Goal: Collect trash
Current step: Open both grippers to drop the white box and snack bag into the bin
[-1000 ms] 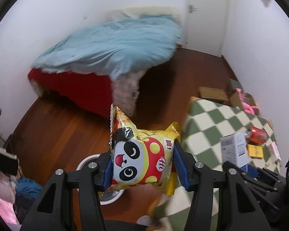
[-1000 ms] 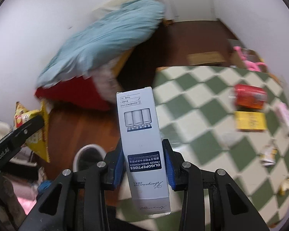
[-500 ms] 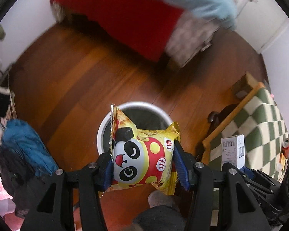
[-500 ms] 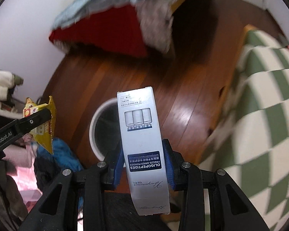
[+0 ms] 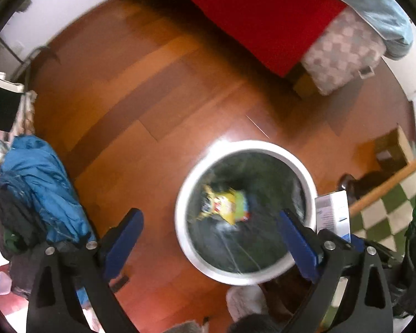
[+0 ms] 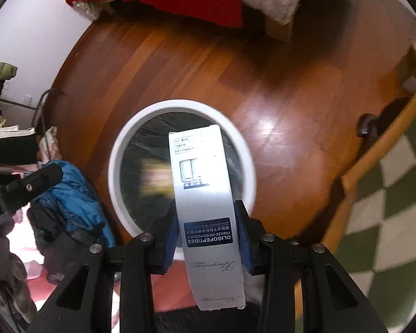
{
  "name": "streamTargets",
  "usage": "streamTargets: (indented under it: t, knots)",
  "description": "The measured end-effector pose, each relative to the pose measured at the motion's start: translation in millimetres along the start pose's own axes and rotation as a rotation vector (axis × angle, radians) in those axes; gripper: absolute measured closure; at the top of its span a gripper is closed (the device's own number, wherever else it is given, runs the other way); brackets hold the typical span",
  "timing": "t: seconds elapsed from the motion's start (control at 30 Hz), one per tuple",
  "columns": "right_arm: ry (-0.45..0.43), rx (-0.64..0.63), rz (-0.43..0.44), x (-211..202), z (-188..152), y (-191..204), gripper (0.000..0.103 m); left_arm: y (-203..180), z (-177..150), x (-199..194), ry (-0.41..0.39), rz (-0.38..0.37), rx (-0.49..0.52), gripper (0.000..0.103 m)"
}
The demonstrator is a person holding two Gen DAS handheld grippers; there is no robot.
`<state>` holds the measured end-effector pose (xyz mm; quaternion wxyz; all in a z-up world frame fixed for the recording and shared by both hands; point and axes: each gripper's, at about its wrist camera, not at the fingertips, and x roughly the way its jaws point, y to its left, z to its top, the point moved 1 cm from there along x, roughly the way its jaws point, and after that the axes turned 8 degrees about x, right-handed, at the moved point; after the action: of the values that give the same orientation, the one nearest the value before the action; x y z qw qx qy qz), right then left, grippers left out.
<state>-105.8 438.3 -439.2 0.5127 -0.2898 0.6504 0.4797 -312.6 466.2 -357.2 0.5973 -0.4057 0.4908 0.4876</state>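
Observation:
A round white trash bin [image 5: 180, 216] with a dark liner stands on the wooden floor, seen from above. The yellow panda snack bag [image 5: 227, 206] is blurred inside the bin. My left gripper [image 5: 210, 237] is open and empty above the bin's left side. My right gripper [image 6: 208, 236] is shut on a white and blue carton [image 6: 205, 194], held over the bin [image 6: 116, 166]; the carton's end also shows in the left wrist view [image 5: 332, 213]. The snack bag is a yellow blur [image 6: 155, 177] in the right wrist view.
A blue jacket and dark clothes [image 5: 41, 188] are heaped left of the bin. A bed with a red sheet [image 5: 252, 11] lies beyond. A table with a green checked cloth [image 6: 388, 208] stands at the right, with a cardboard box [image 5: 391, 149] behind it.
My left gripper has opened and the snack bag has dropped into the bin. Both grippers have tilted down over the bin. The right gripper still holds the carton.

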Motion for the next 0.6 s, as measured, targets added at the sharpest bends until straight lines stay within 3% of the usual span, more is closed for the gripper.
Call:
streamTargets:
  t: [0.03, 0.1, 0.13, 0.33, 0.6]
  knots:
    - [0.008, -0.002, -0.001, 6.0, 2.9, 1.8, 0.058, 0.5, -1.1, 0.0, -0.008, 0.023, 0.002, 0.004]
    - [0.016, -0.020, 0.011, 16.3, 8.1, 8.0, 0.012, 2.0, -6.7, 0.3, -0.015, 0.069, 0.009, 0.004]
    - [0.014, -0.024, 0.014, 18.9, 10.7, 7.8, 0.007, 3.4, -6.9, 2.2, -0.013, 0.077, 0.012, 0.004]
    - [0.005, -0.058, -0.035, 17.2, 4.1, 8.9, 0.003, -0.9, -18.7, 0.9, -0.004, 0.128, 0.043, 0.004]
    - [-0.040, -0.101, -0.137, -8.3, -22.2, 4.3, 0.002, -10.4, -31.3, -26.2, -0.029, 0.124, 0.060, 0.004]
